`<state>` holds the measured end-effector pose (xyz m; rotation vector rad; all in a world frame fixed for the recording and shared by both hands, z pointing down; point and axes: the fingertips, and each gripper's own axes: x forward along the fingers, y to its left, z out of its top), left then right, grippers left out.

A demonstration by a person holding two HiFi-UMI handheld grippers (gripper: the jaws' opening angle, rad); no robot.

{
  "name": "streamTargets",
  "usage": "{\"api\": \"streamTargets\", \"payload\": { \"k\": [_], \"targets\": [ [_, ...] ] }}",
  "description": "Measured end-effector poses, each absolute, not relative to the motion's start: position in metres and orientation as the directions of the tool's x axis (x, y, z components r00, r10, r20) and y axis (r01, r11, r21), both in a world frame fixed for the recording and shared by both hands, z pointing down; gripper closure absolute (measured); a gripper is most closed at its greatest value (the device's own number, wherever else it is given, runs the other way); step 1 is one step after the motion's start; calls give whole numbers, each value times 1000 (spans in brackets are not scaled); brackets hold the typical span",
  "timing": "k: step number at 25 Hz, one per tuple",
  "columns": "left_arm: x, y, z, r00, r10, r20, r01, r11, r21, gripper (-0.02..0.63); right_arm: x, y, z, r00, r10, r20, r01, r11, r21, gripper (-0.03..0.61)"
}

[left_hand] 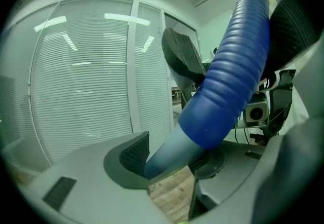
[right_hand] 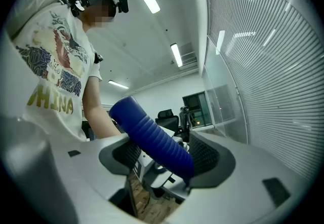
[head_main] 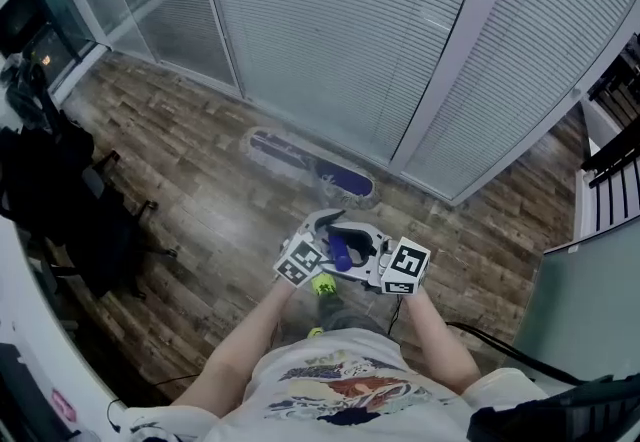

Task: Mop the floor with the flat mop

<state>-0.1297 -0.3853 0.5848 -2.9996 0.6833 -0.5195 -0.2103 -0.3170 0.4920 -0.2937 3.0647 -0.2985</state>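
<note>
Currently the left claw (left_hand: 173,158) is clamped on the mop handle (left_hand: 212,111), its 2 pads pressing the pale shaft just below the blue ribbed grip (left_hand: 243,35). The right claw (right_hand: 166,156) is closed on that grip higher up, with the ribbed sleeve running slantwise between its jaws. Seen from the head view, both claws sit close together in front of the person's chest, their marker cubes side by side. The mop head (head_main: 310,162), a long flat pad, lies on the wood floor (head_main: 190,200) just beside the foot of the glass wall with closed blinds (head_main: 330,20). A black office chair (head_main: 90,220) stands well apart at the left.
</note>
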Motion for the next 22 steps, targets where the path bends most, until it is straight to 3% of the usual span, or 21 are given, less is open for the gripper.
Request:
{"api": "streamTargets", "payload": {
  "k": [11, 22],
  "targets": [
    [-100, -226, 591, 856, -416, 308, -411, -908, -85, 436, -179, -159, 499, -973, -231, -19, -223, 954, -202, 313],
    [-19, -73, 578, 846, -442, 299, -447, -893, -56, 430, -95, -6, 487, -978, -210, 6, -207, 956, -210, 314]
  ]
}}
